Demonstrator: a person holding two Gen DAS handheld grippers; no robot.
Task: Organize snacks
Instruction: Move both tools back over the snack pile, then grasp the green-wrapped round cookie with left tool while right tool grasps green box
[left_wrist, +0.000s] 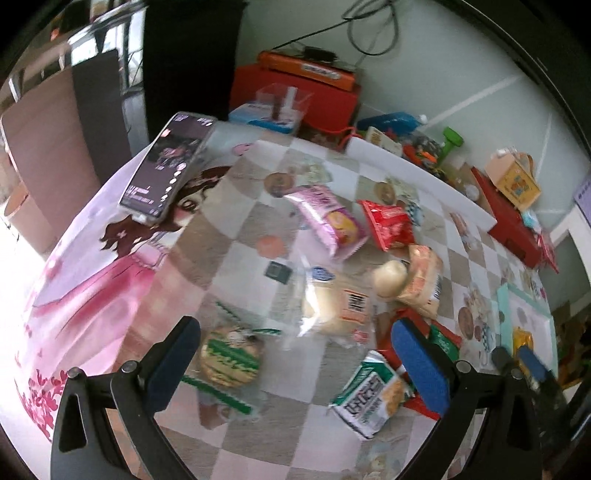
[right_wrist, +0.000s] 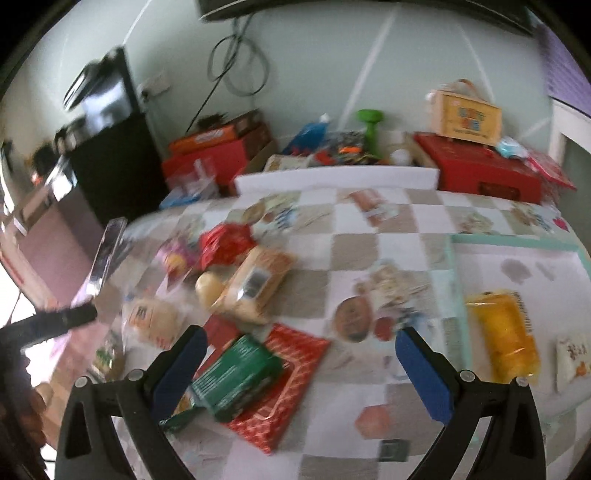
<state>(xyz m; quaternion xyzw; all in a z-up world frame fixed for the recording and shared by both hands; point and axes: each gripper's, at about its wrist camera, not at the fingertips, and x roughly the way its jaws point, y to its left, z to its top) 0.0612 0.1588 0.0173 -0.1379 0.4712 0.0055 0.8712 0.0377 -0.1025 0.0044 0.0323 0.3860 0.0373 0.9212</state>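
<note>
Step in hand: we judge this an early sorting stage; most snacks lie loose on the checked bench (right_wrist: 424, 221), and only two packets sit in the pale tray (right_wrist: 517, 243) at our right.
Left hand-held gripper (left_wrist: 295, 354): we hold it spread wide and empty, hovering over the clear bread packet (left_wrist: 334, 302), with the green-striped cookie pack (left_wrist: 229, 356) near its left finger.
Right hand-held gripper (right_wrist: 299, 365): also spread wide and empty, above the green packet (right_wrist: 236, 376) that lies on the red packet (right_wrist: 288, 384).
Already in the tray: a yellow packet (right_wrist: 506, 332) and a small white packet (right_wrist: 572, 360).
Next move, as we judge it: lower one gripper, likely onto the green packet, close on it, and carry it right to the tray.
Caution: the right view is blurred, so exact spacing is uncertain.
</note>
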